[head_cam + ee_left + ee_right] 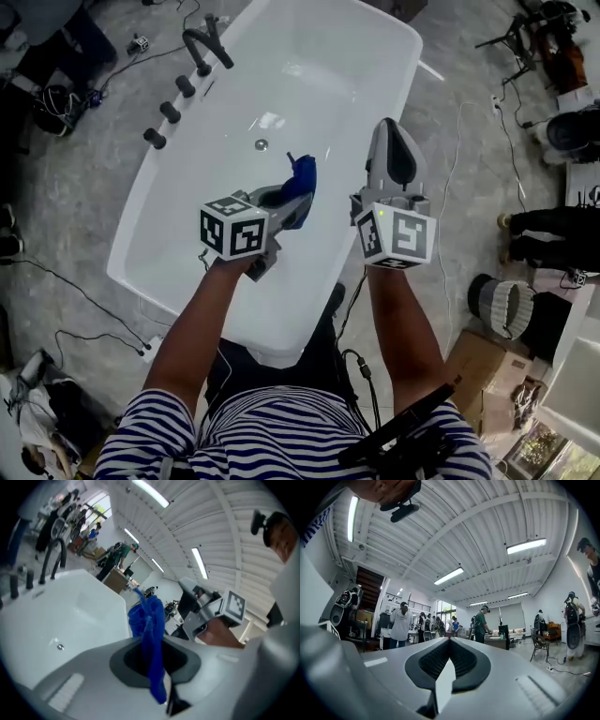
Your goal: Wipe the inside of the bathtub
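The left gripper (292, 199) has its jaws shut tight on a blue cloth (303, 176). It holds the cloth up over the tub (323, 66), close to the tub's near end. The cloth does not touch the white inside yet. The right gripper (392, 141) has its jaws together with nothing in them, and it hangs by the tub's right edge. To wipe well, I think the left gripper should go down until the cloth lies flat on the inside. Then it should rub in long lines from the near end toward the drain (262, 144). The grip must be firm so the cloth does not slip out, and the hard jaws should not scrape the tub.
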### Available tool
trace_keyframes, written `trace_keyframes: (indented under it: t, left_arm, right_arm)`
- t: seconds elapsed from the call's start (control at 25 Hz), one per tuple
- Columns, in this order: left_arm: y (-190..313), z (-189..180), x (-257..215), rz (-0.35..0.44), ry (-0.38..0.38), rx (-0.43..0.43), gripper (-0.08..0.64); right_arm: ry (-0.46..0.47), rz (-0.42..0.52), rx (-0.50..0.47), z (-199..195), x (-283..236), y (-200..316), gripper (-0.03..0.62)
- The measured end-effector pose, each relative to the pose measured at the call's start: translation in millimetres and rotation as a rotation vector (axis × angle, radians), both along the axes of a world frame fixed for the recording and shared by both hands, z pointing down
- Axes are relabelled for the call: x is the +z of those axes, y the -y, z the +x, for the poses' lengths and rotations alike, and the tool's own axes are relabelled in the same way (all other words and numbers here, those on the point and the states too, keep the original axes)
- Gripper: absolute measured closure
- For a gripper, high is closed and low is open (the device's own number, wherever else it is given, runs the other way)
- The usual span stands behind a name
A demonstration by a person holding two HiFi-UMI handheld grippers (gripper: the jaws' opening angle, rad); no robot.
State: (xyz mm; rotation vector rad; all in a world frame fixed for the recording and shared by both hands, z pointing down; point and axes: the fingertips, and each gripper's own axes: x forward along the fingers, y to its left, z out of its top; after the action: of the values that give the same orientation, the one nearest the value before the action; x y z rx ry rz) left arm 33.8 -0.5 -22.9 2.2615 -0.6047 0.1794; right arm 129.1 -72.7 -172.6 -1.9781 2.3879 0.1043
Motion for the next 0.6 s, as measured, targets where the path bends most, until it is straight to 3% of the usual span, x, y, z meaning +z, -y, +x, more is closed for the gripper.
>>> trace_keyframes:
  t: [0.2,0.4,0.6]
  left_arm:
    - [7,-47,-97,0.285,0.103,-0.181,0.518]
    - [8,-88,-198,0.595,0.169,-0.357,0.520]
    - [-12,-108,-267,0.801,0.212,-0.479,0.520]
  right_arm:
    - [0.016,-0.027,-0.036,-27,-36,-32,0.592]
    - [0.045,0.009,-0.058,-47,-86,-54,0.592]
    - [0.070,0.026,-0.089,-57,-123,-86,0.592]
